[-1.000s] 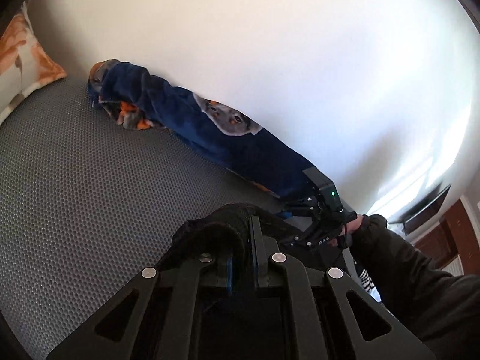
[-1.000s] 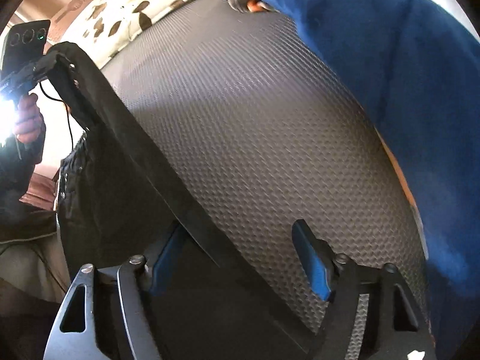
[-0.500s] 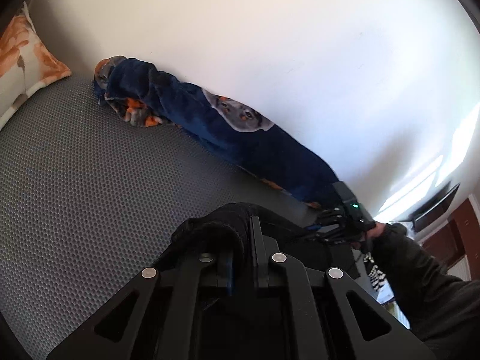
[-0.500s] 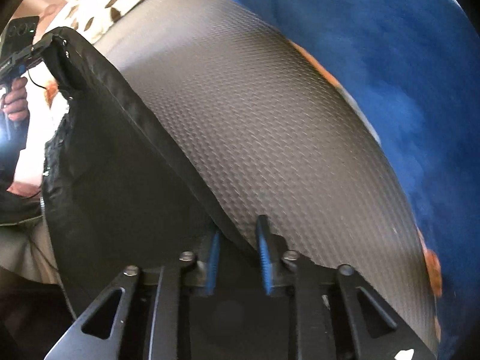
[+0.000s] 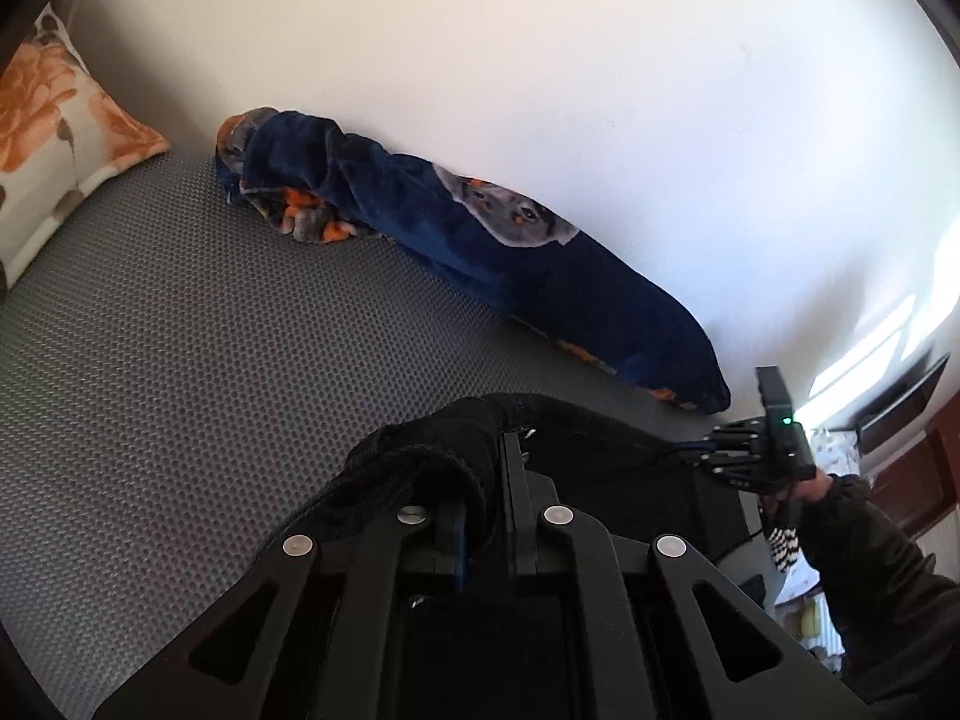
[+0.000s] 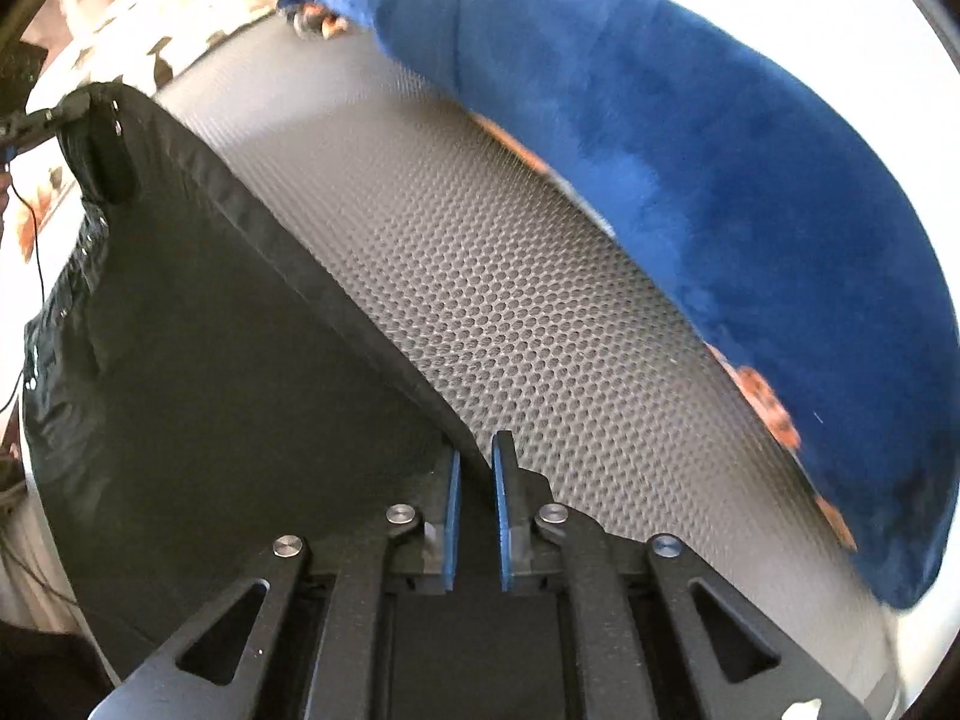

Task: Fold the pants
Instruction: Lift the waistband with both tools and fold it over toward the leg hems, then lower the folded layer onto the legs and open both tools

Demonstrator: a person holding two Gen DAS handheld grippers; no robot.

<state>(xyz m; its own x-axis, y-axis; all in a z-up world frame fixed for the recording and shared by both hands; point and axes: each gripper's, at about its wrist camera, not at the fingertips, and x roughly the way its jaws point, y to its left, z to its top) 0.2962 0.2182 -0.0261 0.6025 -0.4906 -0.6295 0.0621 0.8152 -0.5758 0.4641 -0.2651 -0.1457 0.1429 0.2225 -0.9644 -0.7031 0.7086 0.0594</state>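
The black pants (image 6: 198,324) hang stretched between my two grippers above the grey honeycomb bed cover (image 6: 510,276). My right gripper (image 6: 477,468) is shut on the edge of the pants at one end. My left gripper (image 5: 486,468) is shut on a bunched black end of the pants (image 5: 432,444). In the left wrist view the right gripper (image 5: 708,459) shows at the far right, held by a hand in a dark sleeve. In the right wrist view the left gripper (image 6: 66,114) holds the far corner at upper left.
A rolled dark blue blanket (image 5: 516,264) with grey and orange prints lies along the white wall; it also shows in the right wrist view (image 6: 720,180). A floral pillow (image 5: 54,138) sits at the bed's far left. Wooden furniture (image 5: 924,468) stands beyond the bed's right end.
My right gripper closed from wide open onto the pants' edge and moved further right, away from the left one. The pants now stretch taut between the two grippers. The left grip is unchanged.
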